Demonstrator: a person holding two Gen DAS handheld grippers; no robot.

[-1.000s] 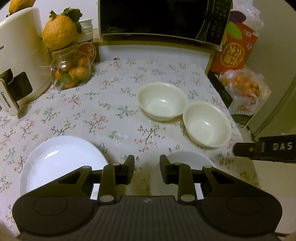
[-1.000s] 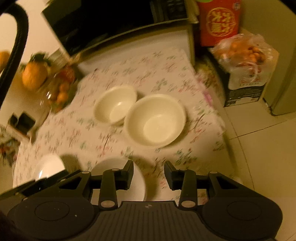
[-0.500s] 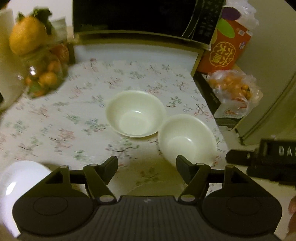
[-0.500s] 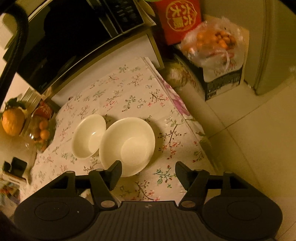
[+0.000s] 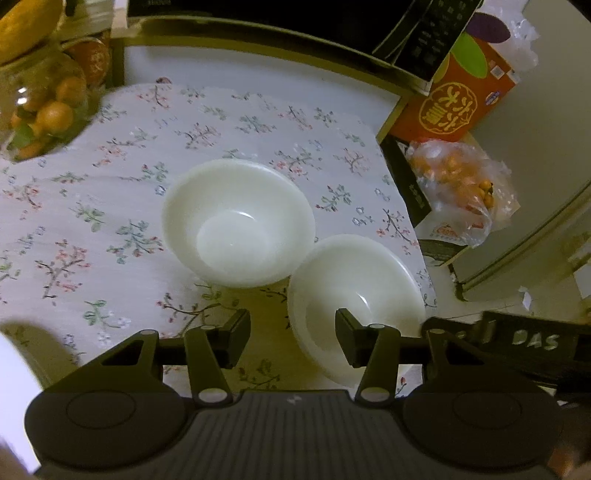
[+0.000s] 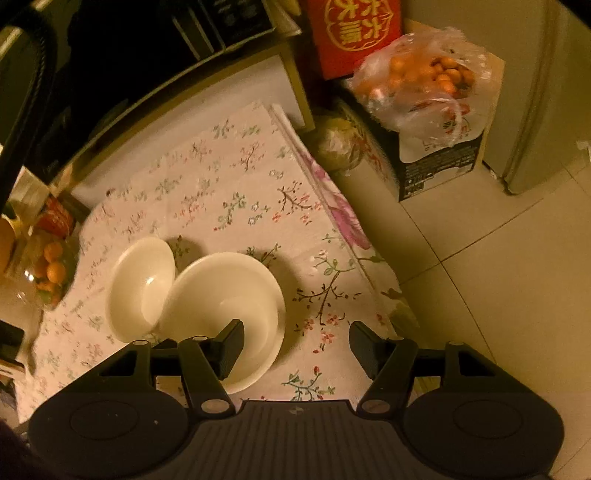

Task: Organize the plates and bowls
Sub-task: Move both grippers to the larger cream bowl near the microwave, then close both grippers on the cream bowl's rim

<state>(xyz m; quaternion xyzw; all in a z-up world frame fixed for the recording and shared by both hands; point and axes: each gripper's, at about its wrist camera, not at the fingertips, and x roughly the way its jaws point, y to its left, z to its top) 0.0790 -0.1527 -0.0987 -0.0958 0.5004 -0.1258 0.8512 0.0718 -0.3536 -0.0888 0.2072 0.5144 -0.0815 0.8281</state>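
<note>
Two white bowls sit side by side on the floral tablecloth. In the left wrist view the far bowl (image 5: pixel 238 225) is at centre and the near bowl (image 5: pixel 354 291) is at lower right. My left gripper (image 5: pixel 291 339) is open and empty, its right finger over the near bowl's rim. In the right wrist view the near bowl (image 6: pixel 225 299) is larger and the far bowl (image 6: pixel 142 284) lies to its left. My right gripper (image 6: pixel 295 347) is open and empty, its left finger over the near bowl's rim. A white plate's edge (image 5: pixel 14 387) shows at lower left.
A glass jar of oranges (image 5: pixel 40 107) stands at the table's back left. A microwave (image 5: pixel 258 14) is behind the table. A red box (image 5: pixel 458 96) and a bag of oranges (image 5: pixel 458 184) sit beyond the table's right edge (image 6: pixel 332 195), over tiled floor (image 6: pixel 498 295).
Both grippers have opened wider and moved closer to the two bowls. The plates have slid out of the left wrist view, save one edge.
</note>
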